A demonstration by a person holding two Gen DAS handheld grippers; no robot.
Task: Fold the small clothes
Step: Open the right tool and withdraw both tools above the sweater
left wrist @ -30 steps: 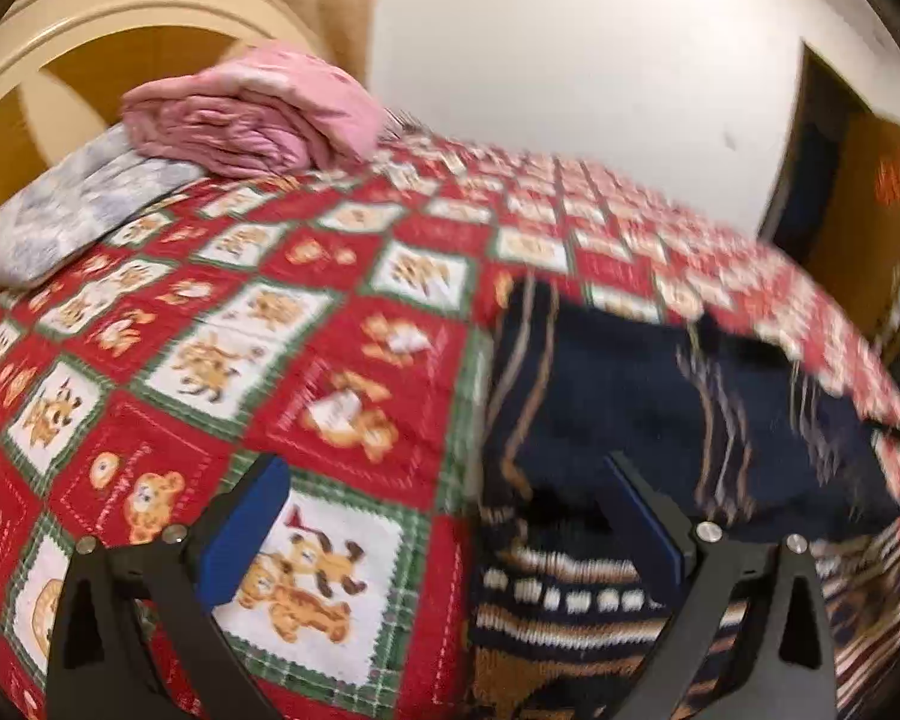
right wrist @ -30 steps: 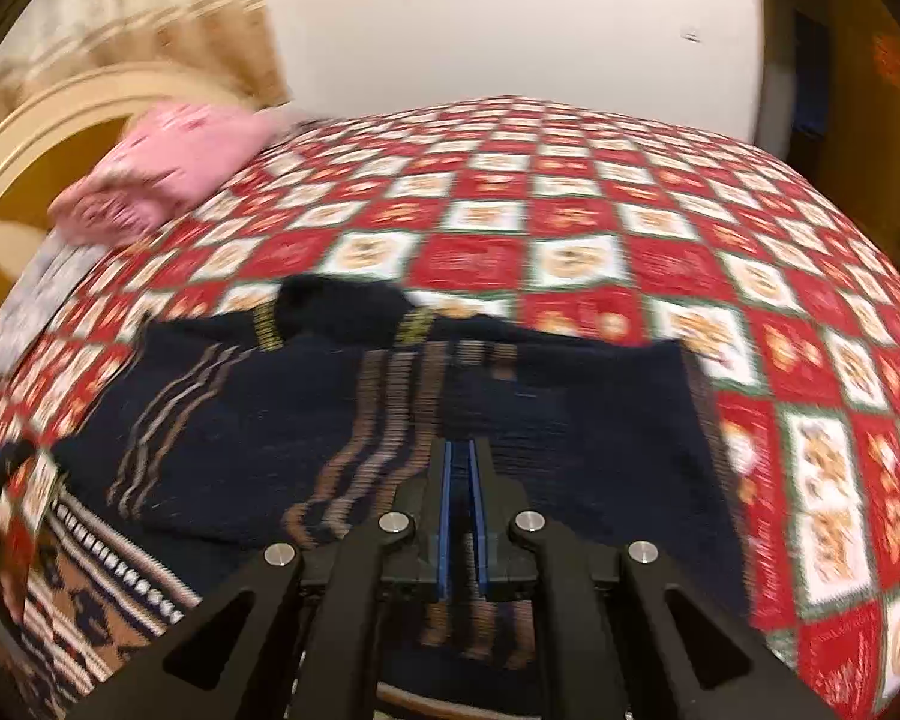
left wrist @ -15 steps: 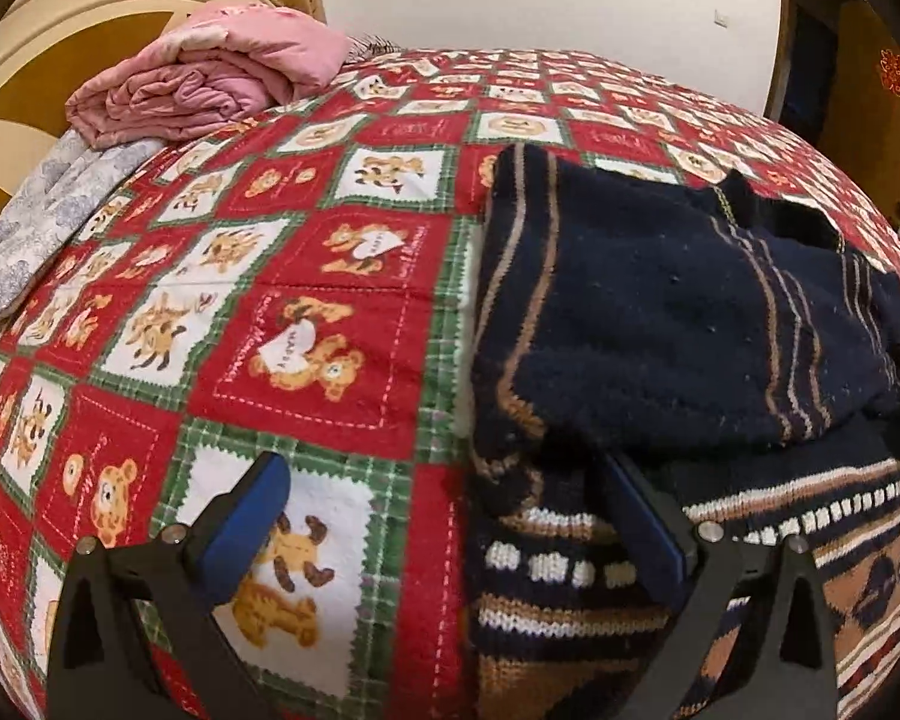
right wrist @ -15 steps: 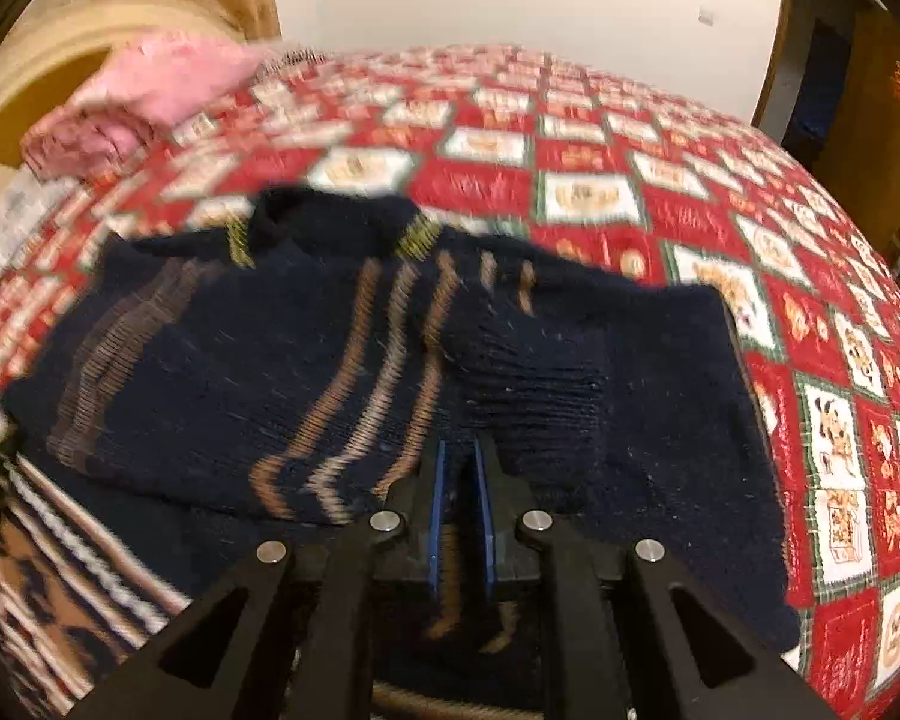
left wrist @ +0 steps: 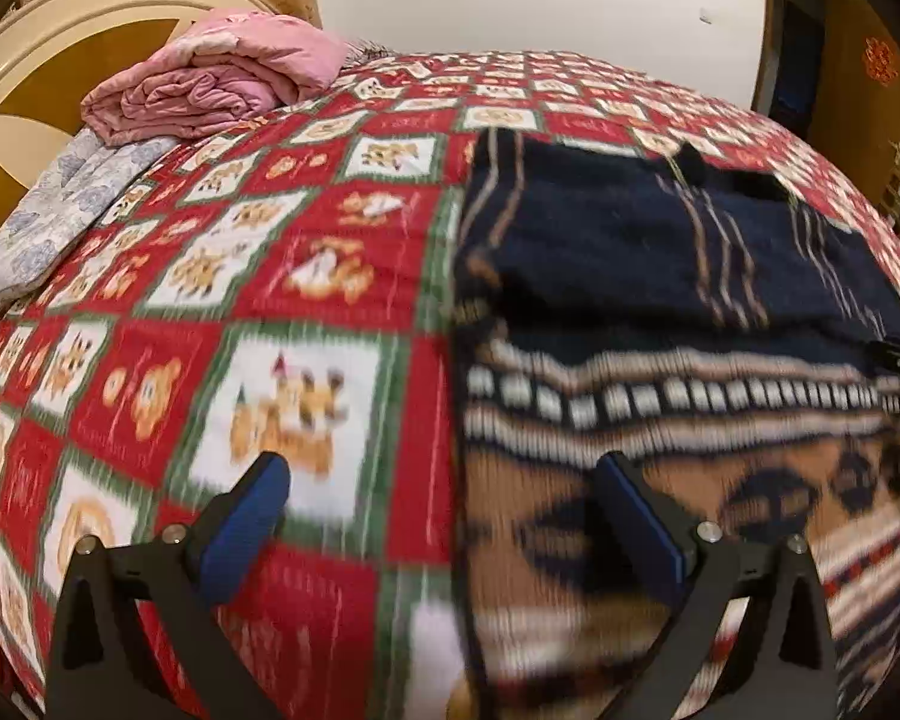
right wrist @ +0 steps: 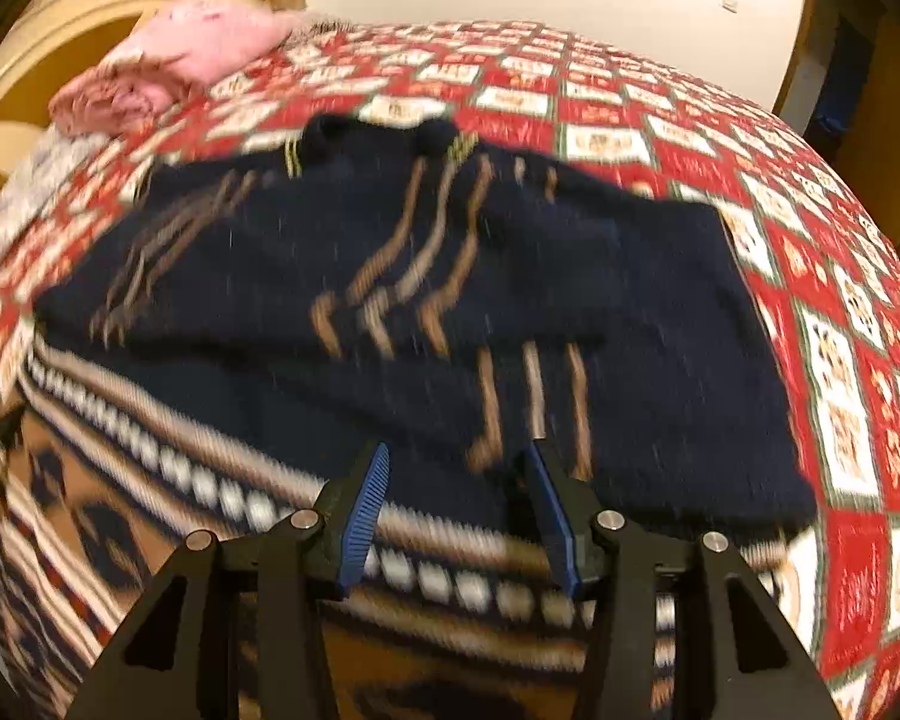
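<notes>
A navy knitted sweater (right wrist: 390, 276) with tan stripes and a brown and white patterned lower band lies flat on the bed, both sleeves folded across its chest. It also shows in the left wrist view (left wrist: 660, 252). My left gripper (left wrist: 438, 510) is open and empty, straddling the sweater's left edge near the hem. My right gripper (right wrist: 459, 480) is open and empty, just above the patterned band, below the folded sleeve.
The bed has a red, green and white bear-print quilt (left wrist: 258, 276). A folded pink blanket (left wrist: 210, 84) and a grey floral pillow (left wrist: 60, 222) lie by the cream headboard (left wrist: 42, 60). A dark doorway (right wrist: 840, 84) stands at the far right.
My right gripper has let go of the sleeve and opened, leaving the sleeve folded across the chest. Both grippers have drawn back toward the sweater's hem.
</notes>
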